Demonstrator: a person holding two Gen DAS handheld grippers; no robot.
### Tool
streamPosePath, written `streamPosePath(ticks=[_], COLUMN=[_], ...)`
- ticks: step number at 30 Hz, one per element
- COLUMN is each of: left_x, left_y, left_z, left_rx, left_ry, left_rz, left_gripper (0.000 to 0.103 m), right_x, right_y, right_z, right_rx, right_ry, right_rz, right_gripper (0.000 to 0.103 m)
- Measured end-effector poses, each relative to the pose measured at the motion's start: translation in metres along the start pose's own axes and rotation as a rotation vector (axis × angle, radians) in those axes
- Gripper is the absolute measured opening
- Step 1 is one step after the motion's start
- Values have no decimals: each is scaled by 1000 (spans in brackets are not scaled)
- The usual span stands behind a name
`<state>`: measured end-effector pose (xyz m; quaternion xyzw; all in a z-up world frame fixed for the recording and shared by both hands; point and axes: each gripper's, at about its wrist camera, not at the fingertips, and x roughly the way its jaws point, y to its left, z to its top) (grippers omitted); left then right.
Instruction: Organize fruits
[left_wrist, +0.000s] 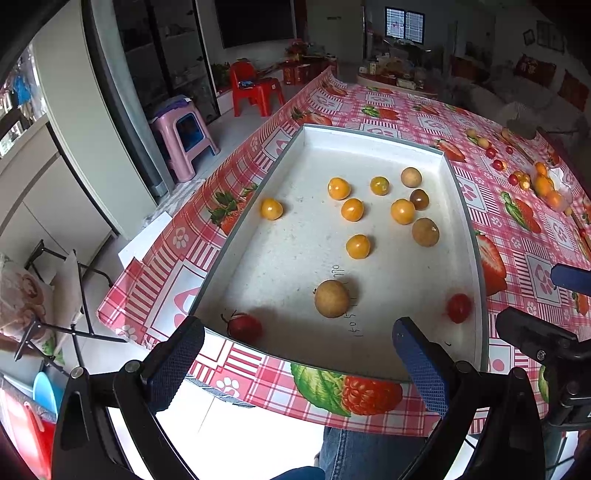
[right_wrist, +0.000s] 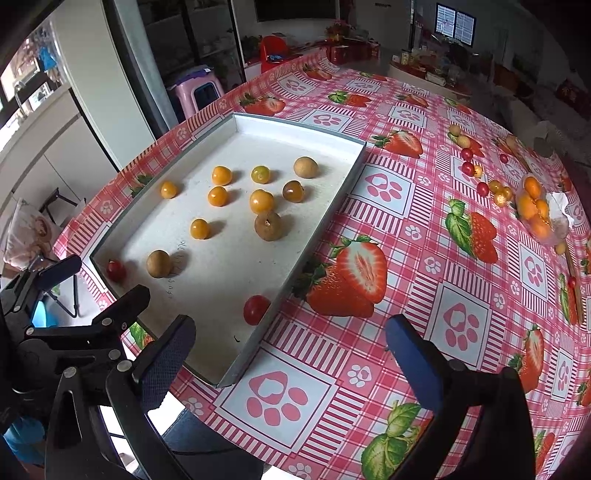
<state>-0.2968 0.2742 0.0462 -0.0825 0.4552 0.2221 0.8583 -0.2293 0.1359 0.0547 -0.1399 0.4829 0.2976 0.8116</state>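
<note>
Pink checked strawberry-print tablecloth (right_wrist: 424, 236) under shallow white rectangular tray (left_wrist: 369, 147); pink plastic stool (left_wrist: 184, 136) beyond. Left gripper (left_wrist: 299, 343) and right gripper (right_wrist: 291, 339) both spread wide, empty.

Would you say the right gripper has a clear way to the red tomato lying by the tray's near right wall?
Probably yes. The right gripper is open and empty, and the red tomato lies just ahead of its left finger with nothing over it. Only the tray wall beside it crowds one finger.

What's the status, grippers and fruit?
Left gripper open, empty, at tray near edge. Right gripper open, empty, over tablecloth. Loose fruit far right, unsorted. Nothing blocking.
</note>
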Motion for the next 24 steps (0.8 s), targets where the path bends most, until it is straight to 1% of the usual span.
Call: streamPosePath(ticks=[9,17,24], left_x=[1,7,1], left_y=[1,5,2], left_z=[1,1,0], left_rx=[-11,-32,-5], left_ry=[3,24,-22], left_rz=[-2,-7,-4], left_gripper=[102,102,102], right_x=[4,7,9], right_y=[1,3,3], right_z=[1,2,3], right_rx=[-6,-12,-9], right_ry=[10,15,20], right_rz=[7,15,16], right_gripper=[103,103,103])
